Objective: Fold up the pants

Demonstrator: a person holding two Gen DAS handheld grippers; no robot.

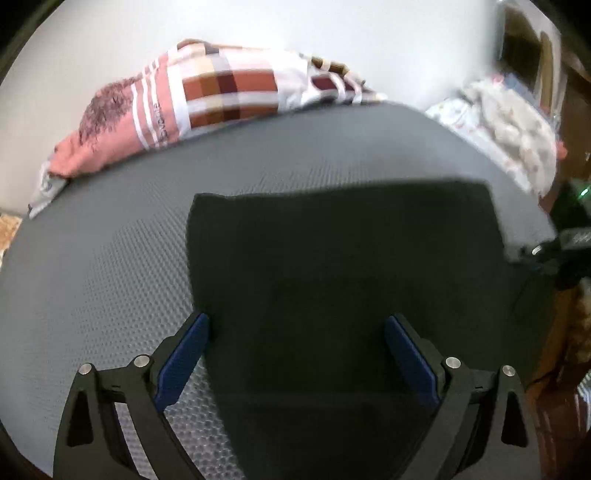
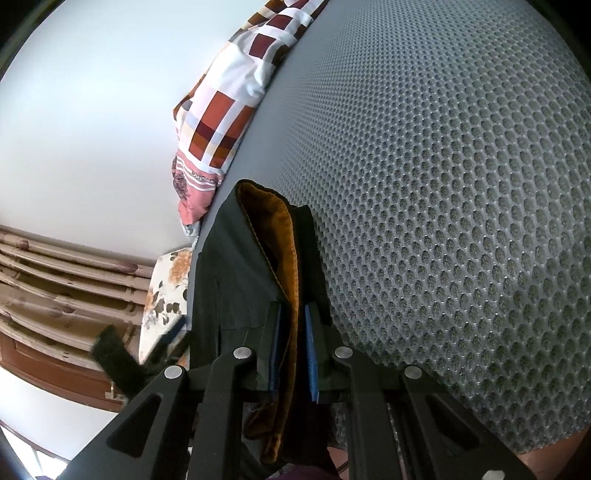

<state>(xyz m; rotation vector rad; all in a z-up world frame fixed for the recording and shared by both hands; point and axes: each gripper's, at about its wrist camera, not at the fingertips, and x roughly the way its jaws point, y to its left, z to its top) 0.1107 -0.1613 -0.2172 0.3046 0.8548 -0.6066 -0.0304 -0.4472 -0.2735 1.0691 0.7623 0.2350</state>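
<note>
Left gripper (image 1: 297, 354) hangs wide open over the dark pants (image 1: 343, 266), blue pads (image 1: 183, 363) spread far apart, nothing btwn them. Pants lie flat on the grey honeycomb mat (image 1: 110, 266), folded into a rough rectangle w/ a straight far edge. Left pad sits about at the pants' left edge; can't tell if fingers touch the cloth.

Right gripper (image 2: 293, 350) is clamped on the pants (image 2: 236, 266), jaws nearly together w/ a fold of fabric pinched btwn the blue pads (image 2: 310, 354). Orange lining (image 2: 286, 236) shows at the opened edge, running up from the jaws. That part of the pants sits at the mat (image 2: 443, 184) edge, some cloth hanging below the gripper.

Checked pillow (image 1: 207, 96) rests at the mat's far side against the white wall (image 1: 295, 26). Floral cloth (image 2: 166, 291) just beside the pants in the right view.
</note>
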